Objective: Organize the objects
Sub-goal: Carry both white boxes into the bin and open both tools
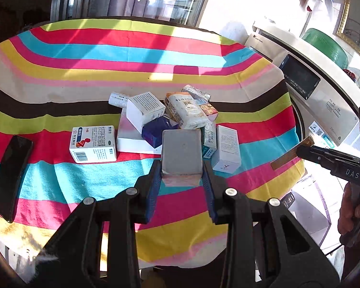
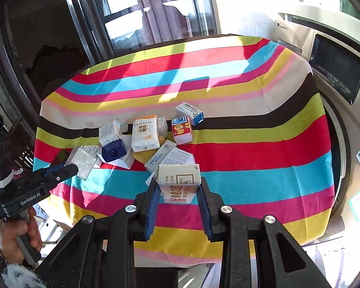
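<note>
Left tool (image 1: 182,170) pinching a grey box (image 1: 181,154), right tool (image 2: 178,187) pinching a cream carton (image 2: 178,180), both lifted at frame centre above the striped surface (image 1: 60,180); shallow edge grips could let either twist loose onto the box pile (image 1: 170,115).

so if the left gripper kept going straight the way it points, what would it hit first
Probably the heap of small cardboard boxes on the striped tablecloth: the left gripper, shut on a grey box, aims at it. Depth is unclear.
</note>
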`<state>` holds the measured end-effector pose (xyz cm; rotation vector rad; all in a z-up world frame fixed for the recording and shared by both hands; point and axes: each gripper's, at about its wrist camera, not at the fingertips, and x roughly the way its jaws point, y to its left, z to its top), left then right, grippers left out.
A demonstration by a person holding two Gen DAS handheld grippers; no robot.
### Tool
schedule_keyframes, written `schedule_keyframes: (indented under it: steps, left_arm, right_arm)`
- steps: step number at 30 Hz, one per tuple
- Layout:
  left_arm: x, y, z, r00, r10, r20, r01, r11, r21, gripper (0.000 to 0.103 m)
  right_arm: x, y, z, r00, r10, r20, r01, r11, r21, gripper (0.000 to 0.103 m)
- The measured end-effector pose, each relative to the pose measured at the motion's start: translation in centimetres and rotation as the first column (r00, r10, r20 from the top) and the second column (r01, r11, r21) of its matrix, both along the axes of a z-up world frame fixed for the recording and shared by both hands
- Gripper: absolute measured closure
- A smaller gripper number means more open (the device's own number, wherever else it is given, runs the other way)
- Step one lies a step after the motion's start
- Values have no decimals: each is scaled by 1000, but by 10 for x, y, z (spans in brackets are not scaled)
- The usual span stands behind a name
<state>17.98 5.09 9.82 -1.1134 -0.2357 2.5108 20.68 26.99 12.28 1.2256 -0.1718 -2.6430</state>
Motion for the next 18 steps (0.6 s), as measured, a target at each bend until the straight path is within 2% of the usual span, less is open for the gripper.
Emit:
schedule_keyframes:
  steps: [3, 7, 11, 15, 16, 18]
  left_arm:
    - [23, 45, -9, 994, -84, 70, 83, 996, 26, 65]
    - [53, 111, -23, 962, -229, 147, 228, 973, 27, 65]
    - [72, 157, -33, 926, -335, 176, 341, 940, -6, 65]
    - [80, 184, -37, 893, -413, 181, 419, 908, 7, 65]
    - [80, 189, -39, 883, -432, 184, 437, 899, 11, 63]
    - [81, 196, -44, 873, -449, 192, 453, 891, 25, 46]
  right_arm:
    - [43, 26, -26, 995, -102, 23, 101, 994, 44, 71]
    - [87, 55, -56, 977, -209, 47, 203, 973, 109, 71]
    - [118, 80, -79, 954, -294, 61, 281, 945, 166, 71]
    - [136, 99, -94, 930, -357, 90, 334, 920, 205, 71]
    - [138, 102, -97, 925, -370, 93, 343, 913, 219, 70]
    - [138, 109, -100, 915, -390, 103, 361, 905, 225, 70]
